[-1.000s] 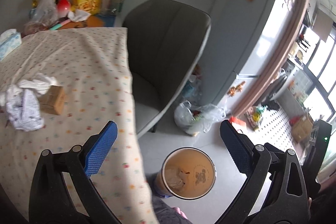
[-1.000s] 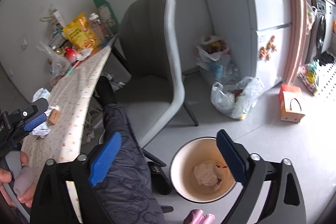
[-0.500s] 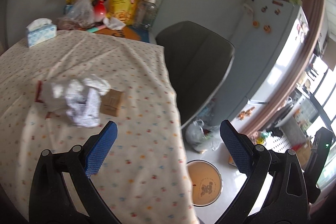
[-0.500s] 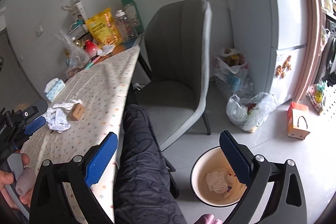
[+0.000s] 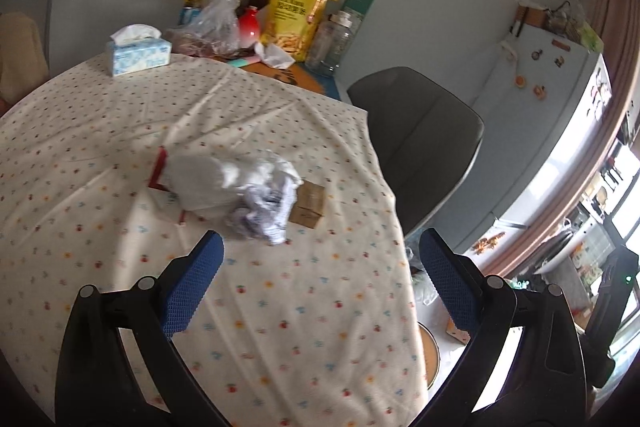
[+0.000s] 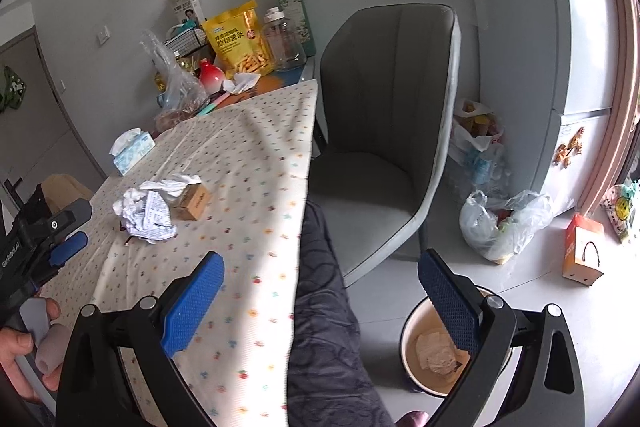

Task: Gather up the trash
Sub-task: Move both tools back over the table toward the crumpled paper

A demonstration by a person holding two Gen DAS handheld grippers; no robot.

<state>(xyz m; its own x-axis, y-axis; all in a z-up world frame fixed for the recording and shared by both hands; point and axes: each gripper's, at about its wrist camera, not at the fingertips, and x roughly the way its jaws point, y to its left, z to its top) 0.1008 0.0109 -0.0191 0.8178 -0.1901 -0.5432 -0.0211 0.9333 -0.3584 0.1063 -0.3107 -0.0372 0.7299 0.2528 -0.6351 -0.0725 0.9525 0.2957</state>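
Observation:
Crumpled white paper (image 5: 256,199) (image 6: 146,209) lies in a heap on the dotted tablecloth (image 5: 100,131), with a small brown cardboard box (image 5: 307,205) (image 6: 193,202) touching its right side and a red-edged wrapper (image 5: 157,171) under its left. My left gripper (image 5: 320,279) hovers open just short of the heap, nothing between its blue pads. My right gripper (image 6: 320,295) is open and empty over the table edge. On the floor stands a round trash bin (image 6: 416,355) (image 5: 430,357) holding a wad of paper (image 6: 434,353).
A grey chair (image 6: 384,131) stands at the table's far side. A tissue box (image 5: 138,53), yellow snack bag (image 5: 298,17), glass jar (image 5: 336,41) and plastic bag (image 5: 216,19) crowd the table's back. Plastic bags (image 6: 504,223) and an orange carton (image 6: 582,253) sit on the floor by the fridge (image 6: 576,11).
My left gripper swung up from over the bin to the table and now faces the paper heap. My right gripper rose and turned toward the table. Both stayed open.

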